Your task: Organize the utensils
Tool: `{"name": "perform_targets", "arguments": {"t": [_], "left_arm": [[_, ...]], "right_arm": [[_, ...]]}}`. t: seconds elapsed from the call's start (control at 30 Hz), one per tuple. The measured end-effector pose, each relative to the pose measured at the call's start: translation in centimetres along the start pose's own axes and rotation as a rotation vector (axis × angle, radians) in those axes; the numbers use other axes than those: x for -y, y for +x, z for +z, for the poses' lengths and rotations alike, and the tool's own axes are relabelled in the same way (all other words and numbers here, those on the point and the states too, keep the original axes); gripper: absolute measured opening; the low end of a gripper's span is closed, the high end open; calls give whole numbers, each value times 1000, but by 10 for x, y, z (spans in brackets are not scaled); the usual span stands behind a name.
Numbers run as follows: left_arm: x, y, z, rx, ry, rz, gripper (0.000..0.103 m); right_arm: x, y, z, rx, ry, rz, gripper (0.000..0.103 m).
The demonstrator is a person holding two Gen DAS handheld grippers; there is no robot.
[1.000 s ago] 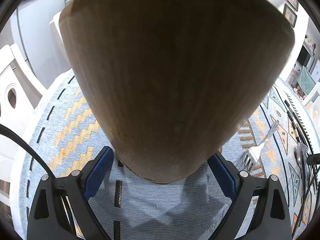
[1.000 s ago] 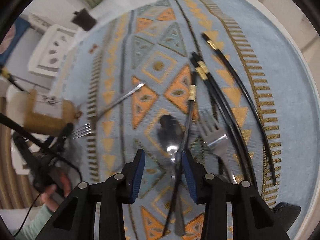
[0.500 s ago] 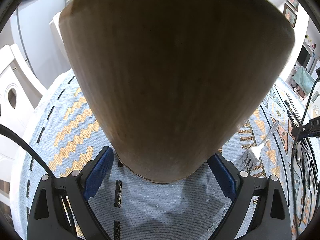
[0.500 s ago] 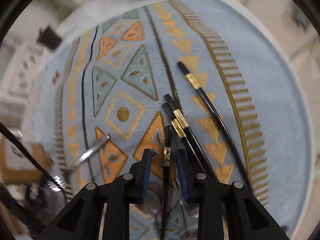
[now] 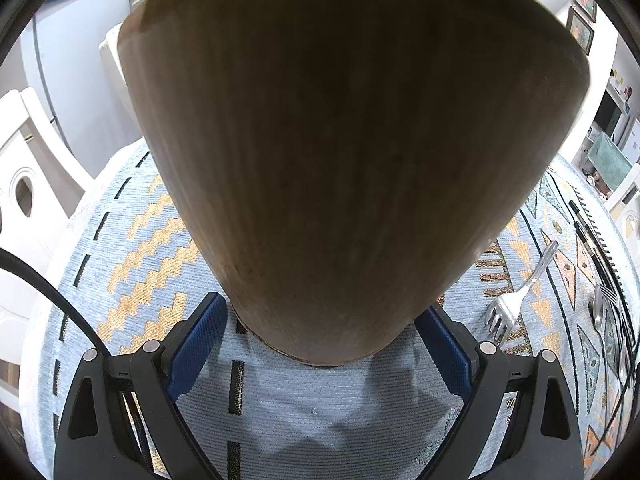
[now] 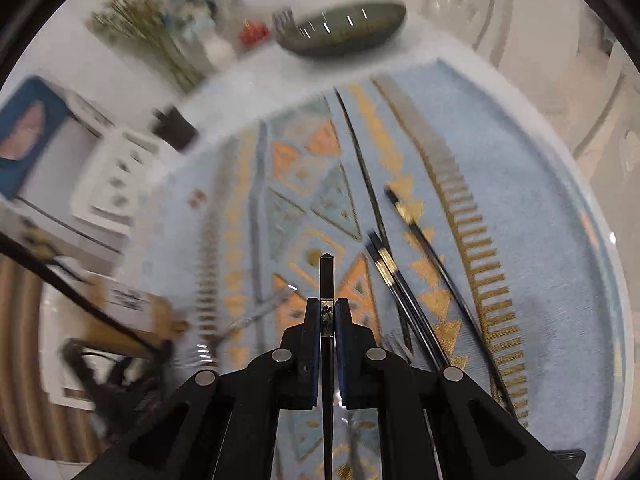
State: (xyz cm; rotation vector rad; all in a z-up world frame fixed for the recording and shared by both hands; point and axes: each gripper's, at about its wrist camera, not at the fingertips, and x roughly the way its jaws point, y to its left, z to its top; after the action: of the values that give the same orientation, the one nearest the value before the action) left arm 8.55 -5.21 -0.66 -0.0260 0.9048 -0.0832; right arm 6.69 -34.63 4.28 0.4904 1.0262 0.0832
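Note:
A wide wooden utensil holder (image 5: 340,160) fills the left wrist view, standing on the patterned tablecloth (image 5: 140,248). My left gripper (image 5: 320,332) is closed around its base, blue pads (image 5: 196,344) against its sides. My right gripper (image 6: 327,308) has just been closing and is shut on a black chopstick (image 6: 327,276) with a gold band, held above the cloth. More black chopsticks (image 6: 400,280) lie on the cloth to its right. A fork (image 5: 516,300) and a spoon (image 5: 599,308) lie right of the holder.
A dark oval dish (image 6: 344,28) and a bunch of dried flowers (image 6: 160,32) sit beyond the cloth's far edge. A white chair (image 5: 24,184) stands left of the table. A black cable (image 5: 48,284) crosses the left side.
The right gripper's jaws closed on the gold-banded chopstick and lifted it off the cloth, and its view tipped up toward the table's far edge. The left gripper and holder stayed put.

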Motion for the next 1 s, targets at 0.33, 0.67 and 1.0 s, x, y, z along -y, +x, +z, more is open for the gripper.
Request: {"name": "perform_targets", "arguments": {"t": [0.33,0.67,1.0], "left_arm": [[0,0,0,0,0,0,95],[0,0,0,1,-1,-1,95],[0,2,0,1,-2,-3,95]], "right_arm": [[-63,-100,15,280,-137,77,6],[-165,-187,74,578,-245,339,6],[-259,-160,74,494,-391,488,6]]}}
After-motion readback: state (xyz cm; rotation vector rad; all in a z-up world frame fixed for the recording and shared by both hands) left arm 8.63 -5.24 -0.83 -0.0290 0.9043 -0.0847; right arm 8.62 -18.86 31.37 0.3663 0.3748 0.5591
